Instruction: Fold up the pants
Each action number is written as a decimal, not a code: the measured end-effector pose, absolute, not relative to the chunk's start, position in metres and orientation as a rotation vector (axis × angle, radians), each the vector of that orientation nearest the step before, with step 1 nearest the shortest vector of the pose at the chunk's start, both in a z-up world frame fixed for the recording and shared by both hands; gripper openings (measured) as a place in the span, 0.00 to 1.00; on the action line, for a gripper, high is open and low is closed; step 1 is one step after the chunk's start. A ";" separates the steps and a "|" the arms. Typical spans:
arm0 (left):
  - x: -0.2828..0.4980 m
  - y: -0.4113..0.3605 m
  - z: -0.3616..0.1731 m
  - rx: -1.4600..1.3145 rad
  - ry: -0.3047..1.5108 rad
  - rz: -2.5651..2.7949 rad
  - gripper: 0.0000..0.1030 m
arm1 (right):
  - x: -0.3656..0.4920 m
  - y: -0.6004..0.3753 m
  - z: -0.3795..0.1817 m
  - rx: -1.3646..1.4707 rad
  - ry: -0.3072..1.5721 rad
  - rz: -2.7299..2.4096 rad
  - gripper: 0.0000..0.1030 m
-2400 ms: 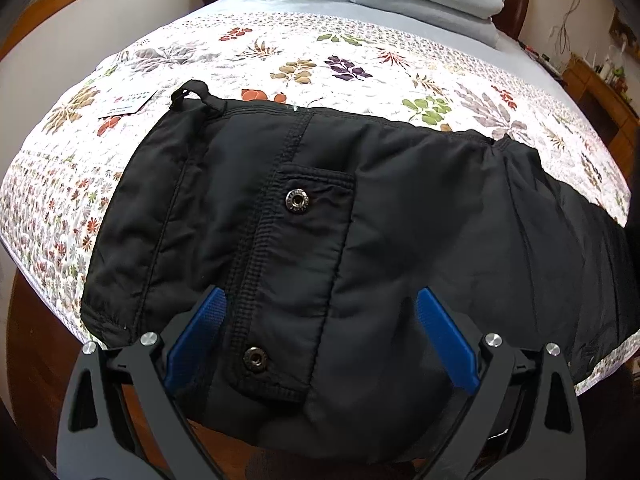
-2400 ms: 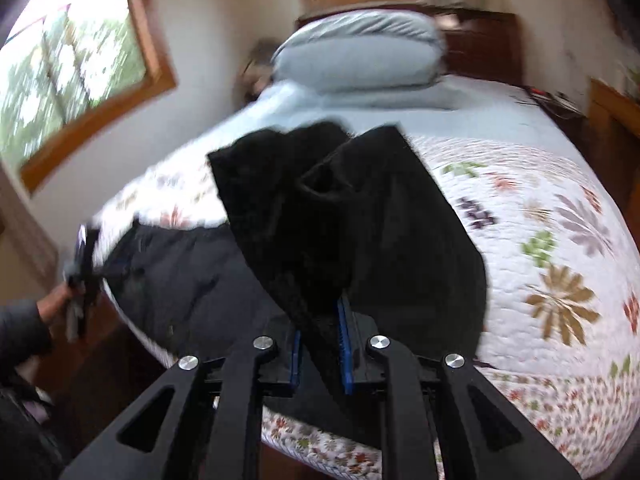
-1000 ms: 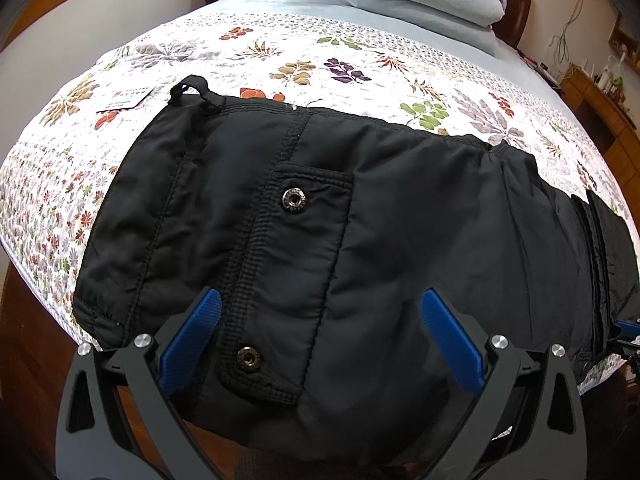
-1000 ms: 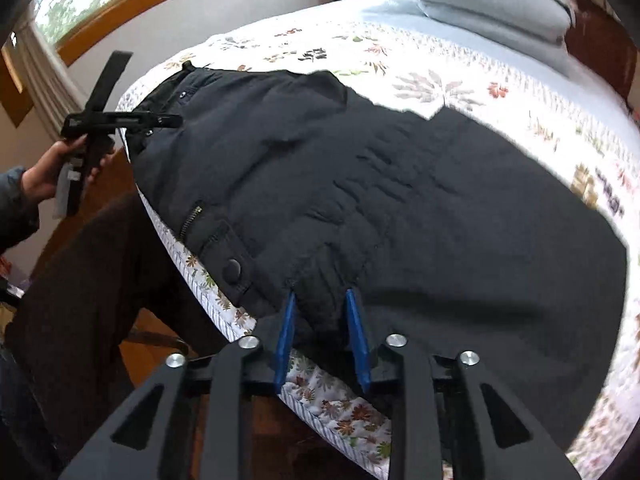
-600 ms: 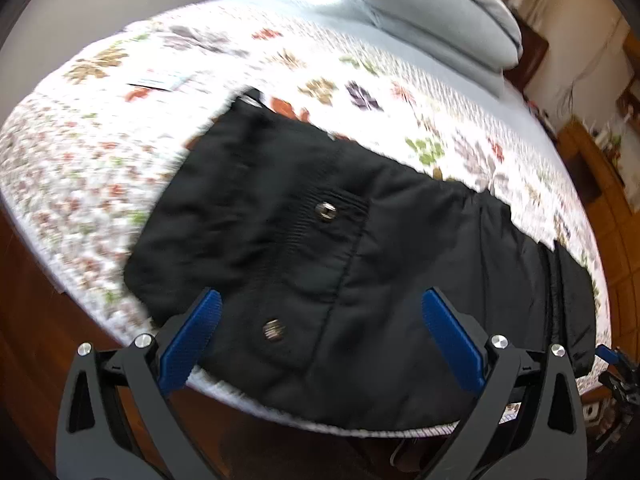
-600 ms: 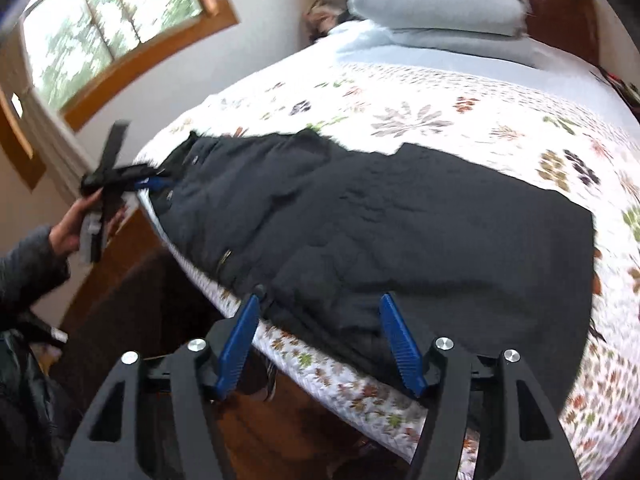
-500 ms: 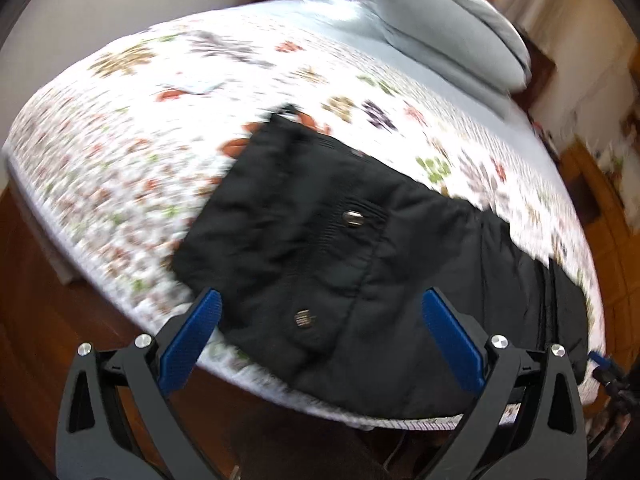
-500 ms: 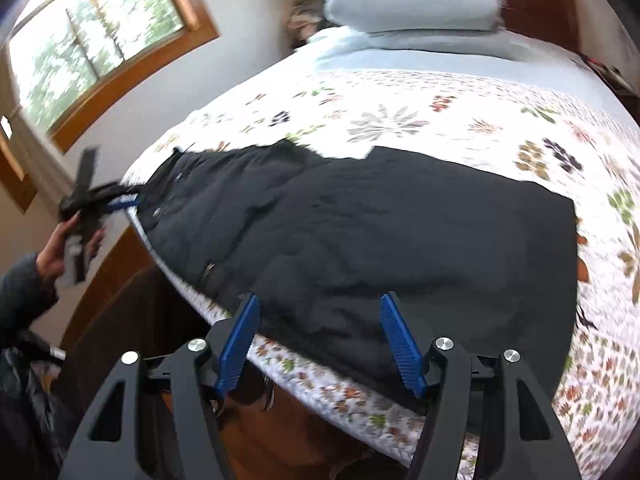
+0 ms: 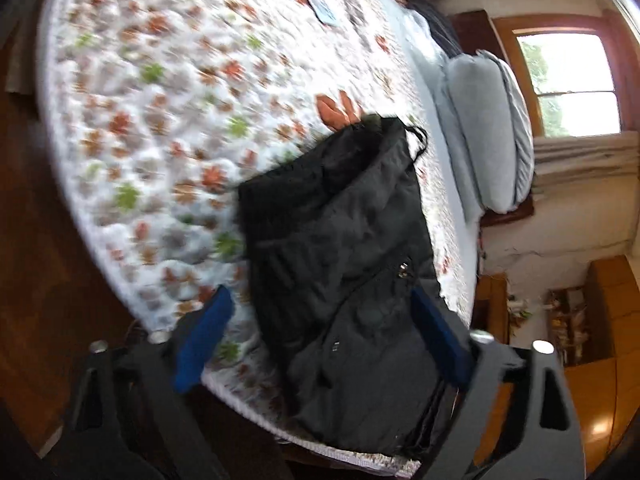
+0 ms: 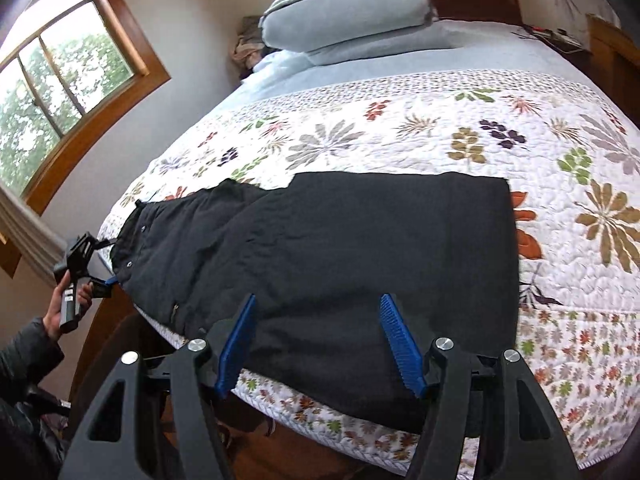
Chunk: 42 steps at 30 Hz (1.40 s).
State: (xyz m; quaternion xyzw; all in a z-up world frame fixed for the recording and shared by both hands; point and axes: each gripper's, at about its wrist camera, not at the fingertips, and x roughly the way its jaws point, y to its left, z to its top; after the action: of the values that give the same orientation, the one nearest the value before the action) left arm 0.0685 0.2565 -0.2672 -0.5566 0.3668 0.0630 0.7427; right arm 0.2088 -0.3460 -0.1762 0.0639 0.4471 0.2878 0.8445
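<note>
Black pants (image 10: 360, 248) lie along the near edge of a bed, the legs folded over onto the body. The waist end with snaps shows in the left wrist view (image 9: 344, 264). My right gripper (image 10: 320, 340) is open and empty, its blue pads just above the pants' near edge. My left gripper (image 9: 320, 340) is open and empty, tilted, hovering over the waist end. It also shows in the right wrist view (image 10: 86, 264), held by a hand at the bed's left corner.
A floral quilt (image 10: 440, 136) covers the bed. Grey pillows (image 10: 348, 4) are stacked at the head. A window (image 10: 48, 92) is on the left wall. Wooden furniture (image 9: 600, 320) stands to the right. A white tag (image 9: 320, 4) lies on the quilt.
My right gripper let go of the folded leg fabric and opened, then backed off. My left gripper pulled back from the waist and rolled, so its view is tilted and blurred.
</note>
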 end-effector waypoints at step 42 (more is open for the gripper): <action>0.108 0.236 -0.268 -1.083 0.700 0.067 0.18 | 0.208 -0.347 -0.180 0.156 0.971 0.600 0.68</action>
State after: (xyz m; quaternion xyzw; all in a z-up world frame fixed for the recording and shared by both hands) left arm 0.1076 0.2365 -0.2680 -0.5048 0.3261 0.0311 0.7987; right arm 0.2084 -0.3466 -0.1802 0.0737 0.4590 0.2838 0.8387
